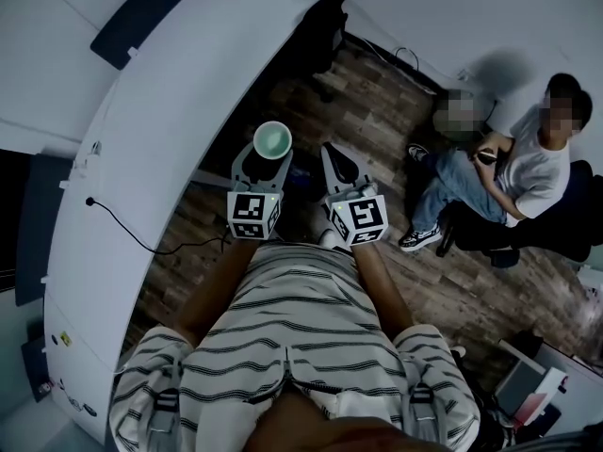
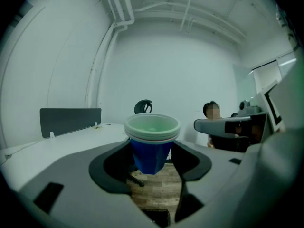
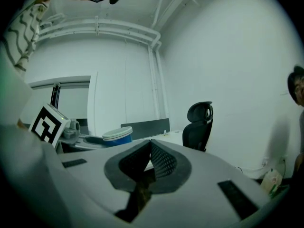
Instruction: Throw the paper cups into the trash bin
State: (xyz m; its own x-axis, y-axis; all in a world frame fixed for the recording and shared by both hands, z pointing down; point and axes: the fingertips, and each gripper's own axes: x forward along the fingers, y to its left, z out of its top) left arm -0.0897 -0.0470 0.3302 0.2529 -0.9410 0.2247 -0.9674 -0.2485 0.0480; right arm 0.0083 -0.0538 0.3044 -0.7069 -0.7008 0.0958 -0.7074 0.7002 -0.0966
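Gripping one blue paper-cup stack, two rims showing, in left gripper. Holding nothing in right gripper, jaws together.

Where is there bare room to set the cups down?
The white desk is largely bare between the dark divider panel and the black cable. Crowded: the wood floor strip between the right gripper and the seated person.

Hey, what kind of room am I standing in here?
Most likely an office. There is a long white desk with a dark divider panel on it, a black swivel chair, and wood-look flooring.
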